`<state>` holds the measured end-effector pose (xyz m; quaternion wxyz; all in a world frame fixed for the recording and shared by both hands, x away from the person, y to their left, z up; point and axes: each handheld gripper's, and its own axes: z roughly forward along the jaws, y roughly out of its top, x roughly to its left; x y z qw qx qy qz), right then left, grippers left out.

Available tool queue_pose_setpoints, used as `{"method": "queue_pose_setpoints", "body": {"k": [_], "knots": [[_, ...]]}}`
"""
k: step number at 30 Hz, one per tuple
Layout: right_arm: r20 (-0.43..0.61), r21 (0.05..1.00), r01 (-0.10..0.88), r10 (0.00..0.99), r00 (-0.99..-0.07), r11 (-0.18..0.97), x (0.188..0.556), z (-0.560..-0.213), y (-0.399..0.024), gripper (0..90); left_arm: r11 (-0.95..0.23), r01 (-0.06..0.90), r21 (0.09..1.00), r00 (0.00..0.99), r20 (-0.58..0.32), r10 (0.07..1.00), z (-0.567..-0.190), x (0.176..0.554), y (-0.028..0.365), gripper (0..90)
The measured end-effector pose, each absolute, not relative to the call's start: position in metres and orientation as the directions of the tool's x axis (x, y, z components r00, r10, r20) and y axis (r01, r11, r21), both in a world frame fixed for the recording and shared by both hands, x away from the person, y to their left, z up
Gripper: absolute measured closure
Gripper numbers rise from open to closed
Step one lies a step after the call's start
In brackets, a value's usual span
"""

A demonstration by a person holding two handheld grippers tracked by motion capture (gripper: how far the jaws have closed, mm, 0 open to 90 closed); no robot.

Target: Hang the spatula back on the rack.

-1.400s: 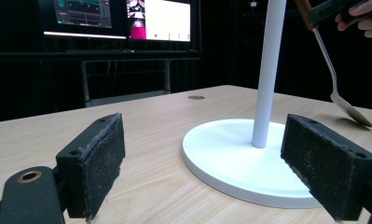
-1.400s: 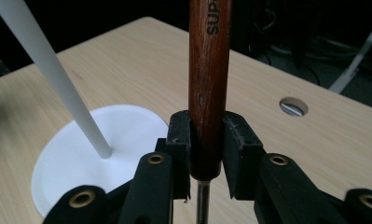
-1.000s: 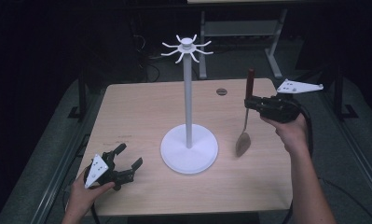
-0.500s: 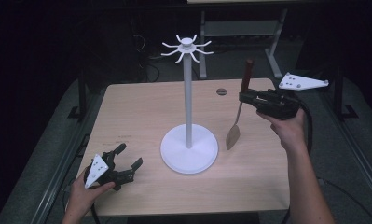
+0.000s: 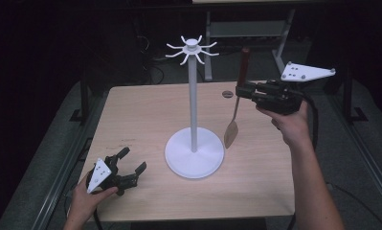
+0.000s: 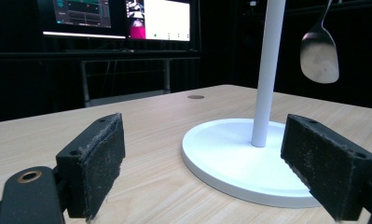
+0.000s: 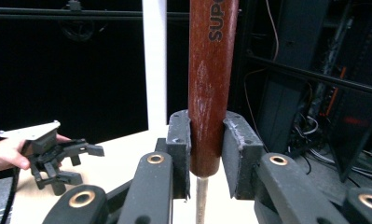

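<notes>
The right hand-held gripper (image 5: 243, 92) is clamped on the dark red wooden handle of a spatula (image 5: 232, 125), jaws pointing level toward the stand, w/ the person's right hand (image 5: 290, 122) wrapped under the body and the forearm running up from the bottom right of the high view. The spatula hangs upright in the air, handle up, metal blade down, just beside the white stand (image 5: 193, 112) and off the counter (image 5: 145, 115). The right gripper view shows the grip up close: both pads pressed on the handle's lower end, thin metal shank dropping below, white letters on the wood, pole right behind. The left hand-held gripper (image 5: 130, 164) rests low at the counter's near left corner, jaws apart w/ nothing between, left hand (image 5: 85, 201) holding it from behind. The left gripper view looks thru its open pads (image 6: 97, 161) at the stand's round base and pole, w/ the blade (image 6: 319, 55) hanging clear above the counter at upper right; lit screens (image 6: 123, 16) glow in the dark behind. The high view alone shows the hook crown atop the pole.
</notes>
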<state>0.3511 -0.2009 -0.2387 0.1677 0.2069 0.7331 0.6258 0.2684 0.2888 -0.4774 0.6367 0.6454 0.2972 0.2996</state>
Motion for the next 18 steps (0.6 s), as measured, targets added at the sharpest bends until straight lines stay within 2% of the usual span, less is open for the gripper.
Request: {"method": "queue_pose_setpoints", "body": {"k": [18], "knots": [[-0.011, 0.985, 0.065, 0.433, -0.901, 0.161, 0.356, -0.218, -0.164, 73.1, -0.01, 0.004, 1.0, 0.644, 0.005, 0.765, -0.477, 0.268, 0.29, 12.9]]}}
